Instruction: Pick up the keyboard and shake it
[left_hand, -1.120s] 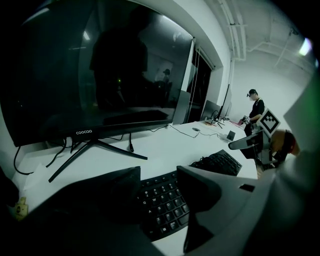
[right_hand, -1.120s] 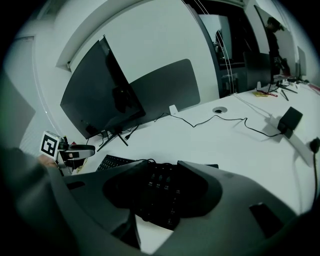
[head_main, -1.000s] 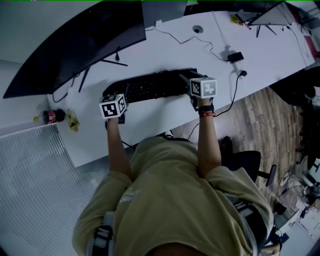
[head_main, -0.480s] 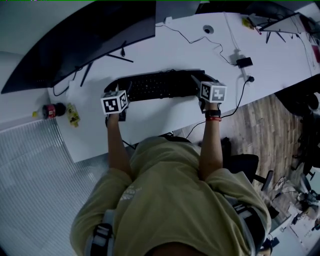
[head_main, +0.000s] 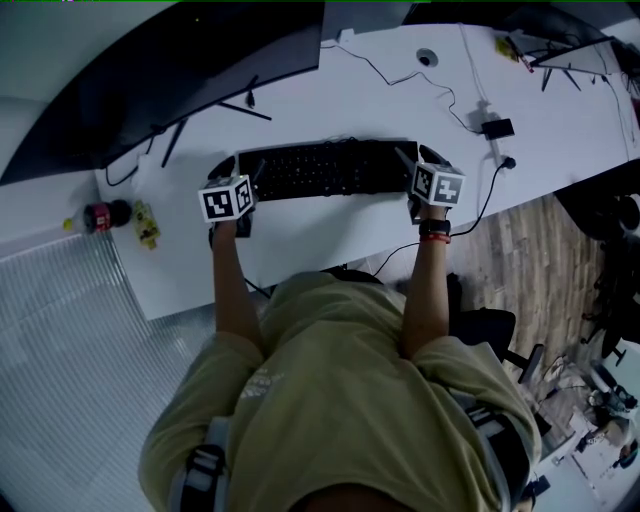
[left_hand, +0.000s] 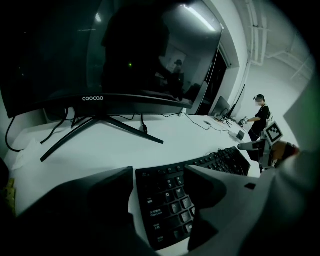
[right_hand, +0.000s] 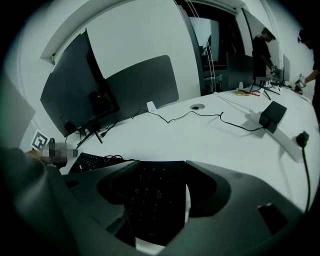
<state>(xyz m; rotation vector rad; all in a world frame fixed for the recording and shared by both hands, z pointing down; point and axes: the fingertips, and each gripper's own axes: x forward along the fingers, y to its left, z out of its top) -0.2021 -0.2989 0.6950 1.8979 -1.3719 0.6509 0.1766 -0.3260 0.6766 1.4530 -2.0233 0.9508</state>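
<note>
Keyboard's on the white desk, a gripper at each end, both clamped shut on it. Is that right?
No. Neither is clamped: the left gripper and the right gripper have just been opening their jaws, and each gripper view shows white desk between a jaw and the keyboard. The rest is right.

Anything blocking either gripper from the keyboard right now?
Nothing visible. The left gripper and the right gripper each have one end of the keyboard between their jaws. The jaws have just been opening and stand apart, not clamped on it. The keyboard lies on the desk.
</note>
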